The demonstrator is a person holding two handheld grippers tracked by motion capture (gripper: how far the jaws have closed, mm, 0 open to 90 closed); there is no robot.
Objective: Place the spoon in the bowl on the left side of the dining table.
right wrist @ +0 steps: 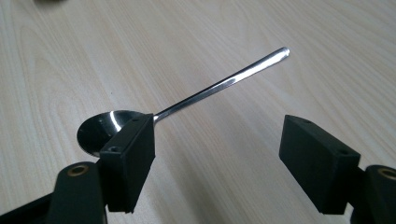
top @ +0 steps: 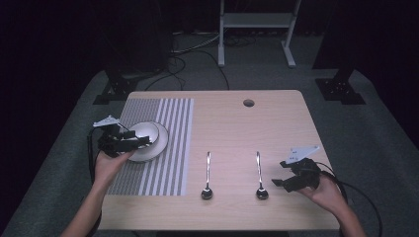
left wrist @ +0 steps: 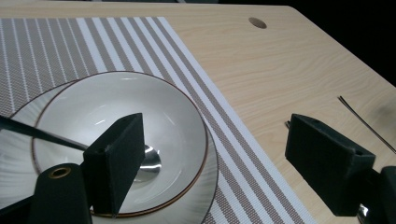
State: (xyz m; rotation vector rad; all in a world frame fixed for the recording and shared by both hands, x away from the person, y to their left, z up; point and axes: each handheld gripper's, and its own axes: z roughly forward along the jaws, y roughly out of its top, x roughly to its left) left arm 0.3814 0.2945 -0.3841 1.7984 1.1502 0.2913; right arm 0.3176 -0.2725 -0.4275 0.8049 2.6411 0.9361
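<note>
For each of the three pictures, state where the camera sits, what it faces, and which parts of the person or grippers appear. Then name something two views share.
High view: above the person's side, looking forward and down on the table; both forearms, left gripper, right gripper.
Left gripper view: rides the left gripper, facing the bowl on a plate and striped placemat; jaws open.
Right gripper view: rides the right gripper, facing a spoon; jaws open.
Shared: high and left gripper views both show the bowl.

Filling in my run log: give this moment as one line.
left gripper: open over bowl | right gripper: open beside right spoon | left spoon: on table
</note>
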